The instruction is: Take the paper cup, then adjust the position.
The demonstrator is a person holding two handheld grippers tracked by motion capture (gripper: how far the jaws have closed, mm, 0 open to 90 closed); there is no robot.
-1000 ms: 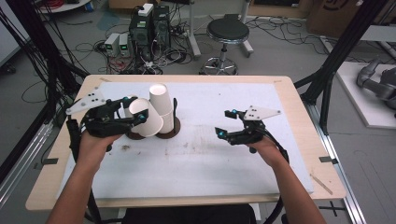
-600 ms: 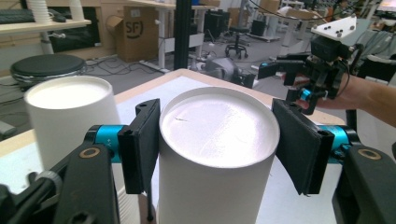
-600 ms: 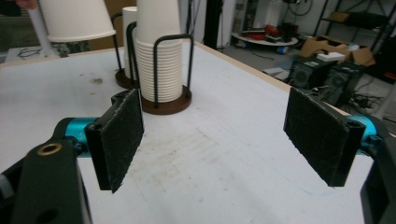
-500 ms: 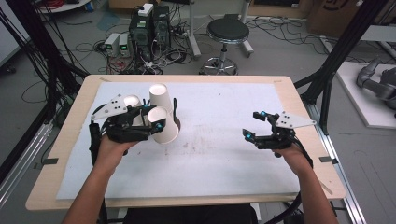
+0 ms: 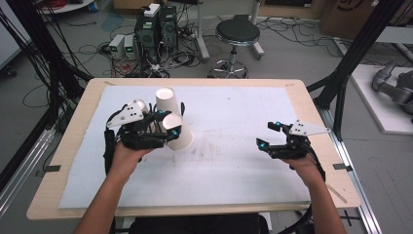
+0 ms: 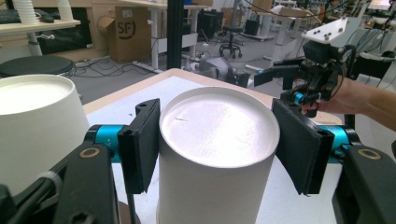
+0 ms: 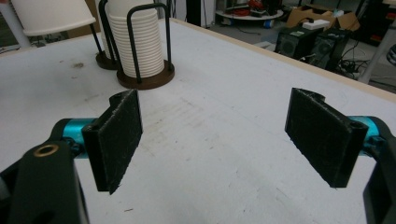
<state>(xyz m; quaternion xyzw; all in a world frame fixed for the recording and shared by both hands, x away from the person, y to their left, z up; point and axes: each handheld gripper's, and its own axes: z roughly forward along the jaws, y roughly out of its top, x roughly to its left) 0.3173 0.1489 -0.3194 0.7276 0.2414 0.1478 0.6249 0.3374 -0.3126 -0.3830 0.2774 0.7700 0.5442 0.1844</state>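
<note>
Only legible lettering: "SF" in dark print on the side of a brown cardboard box point(image 6: 133, 29) standing on the floor beyond the worktop, seen in the left gripper view; a mark on another carton at far right of the high view is unreadable.

The left gripper point(image 5: 163, 130) is sitting over the left part of the table point(image 5: 73, 146), on the mat point(image 5: 234, 117), with a paper cup point(image 6: 217, 154) lying between its jaws, both pads touching the cup's sides. A second cup point(image 5: 166, 103) is standing just behind the held cup, toward the table's far edge. In the right gripper view, a cup stack point(image 7: 139, 44) is standing inside a wire holder point(image 7: 145, 77) on the mat. The right gripper point(image 5: 265, 136) is staying well apart, over the mat's right side, near the table's right edge.
</note>
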